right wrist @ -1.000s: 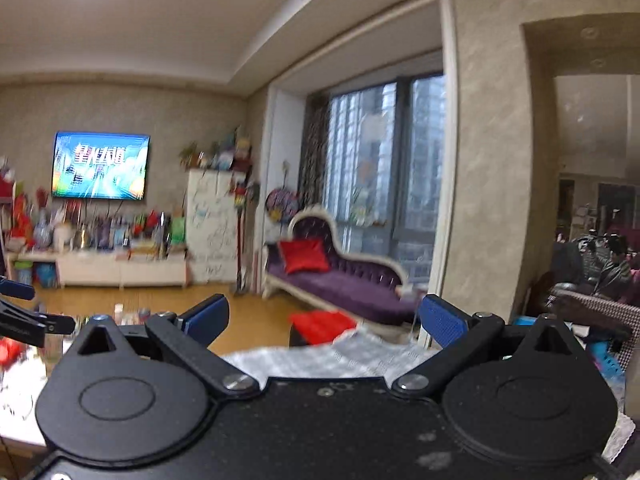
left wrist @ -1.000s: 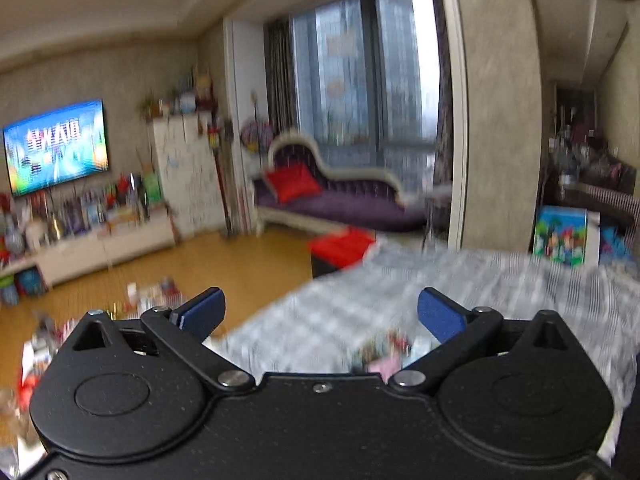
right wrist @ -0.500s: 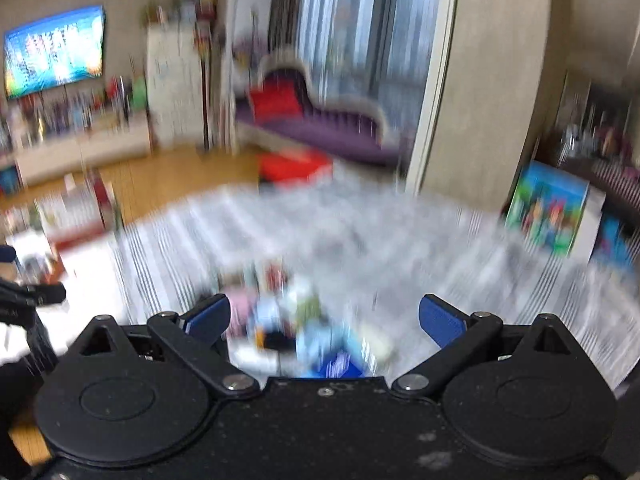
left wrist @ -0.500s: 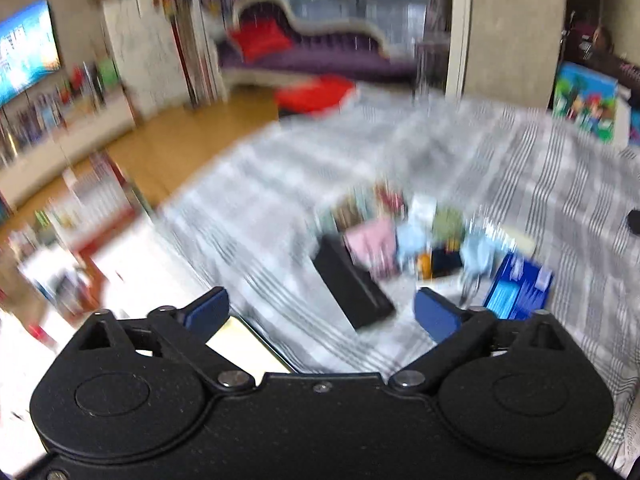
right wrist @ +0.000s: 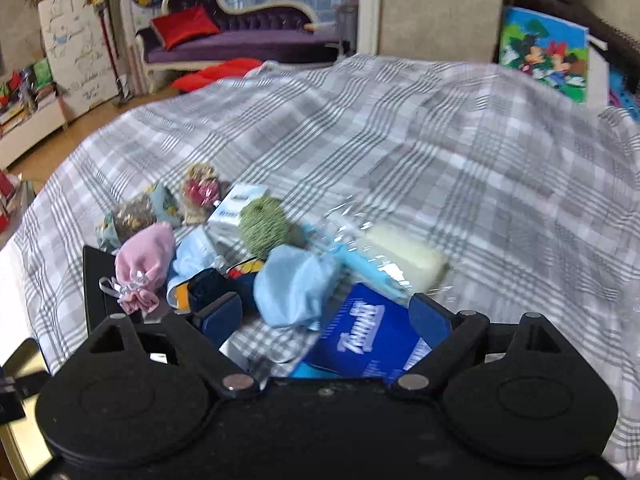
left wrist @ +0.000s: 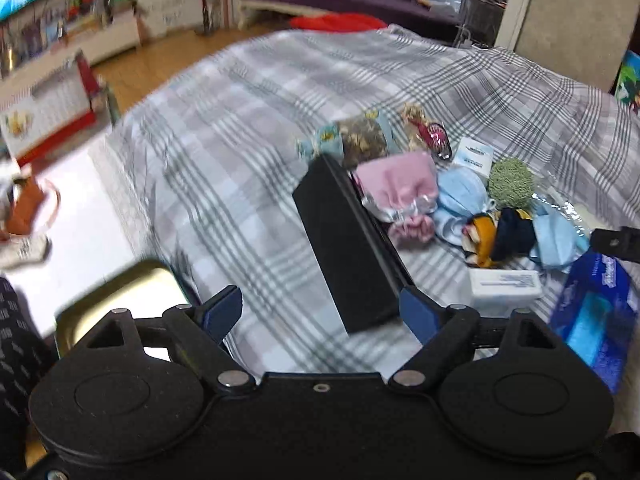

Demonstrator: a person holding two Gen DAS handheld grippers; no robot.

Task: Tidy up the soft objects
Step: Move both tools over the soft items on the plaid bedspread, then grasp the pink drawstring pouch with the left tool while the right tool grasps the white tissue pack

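Note:
A pile of soft things lies on the grey plaid bedspread (left wrist: pixel 248 128): a pink drawstring pouch (left wrist: pixel 400 188), light blue cloths (left wrist: pixel 460 196), a green fuzzy ball (left wrist: pixel 512 184) and a yellow-and-navy plush (left wrist: pixel 496 236). A black box (left wrist: pixel 344 248) lies beside them. My left gripper (left wrist: pixel 320 312) hovers over the box's near end, its jaws closing, its pads touching nothing. My right gripper (right wrist: pixel 326 316) hangs above a blue tissue pack (right wrist: pixel 368 340) and a blue cloth (right wrist: pixel 292 284), jaws closing on nothing.
A gold tray (left wrist: pixel 120 296) sits at the bed's near left edge beside a white surface (left wrist: pixel 80 232). A white packet (left wrist: pixel 504 284) and a cream sponge in plastic (right wrist: pixel 404 256) lie by the pile. A purple chaise (right wrist: pixel 240 40) stands behind the bed.
Both views have swung down from the room's far wall to the bed, and the pile is now close. Both pairs of fingers stand a little narrower than before.

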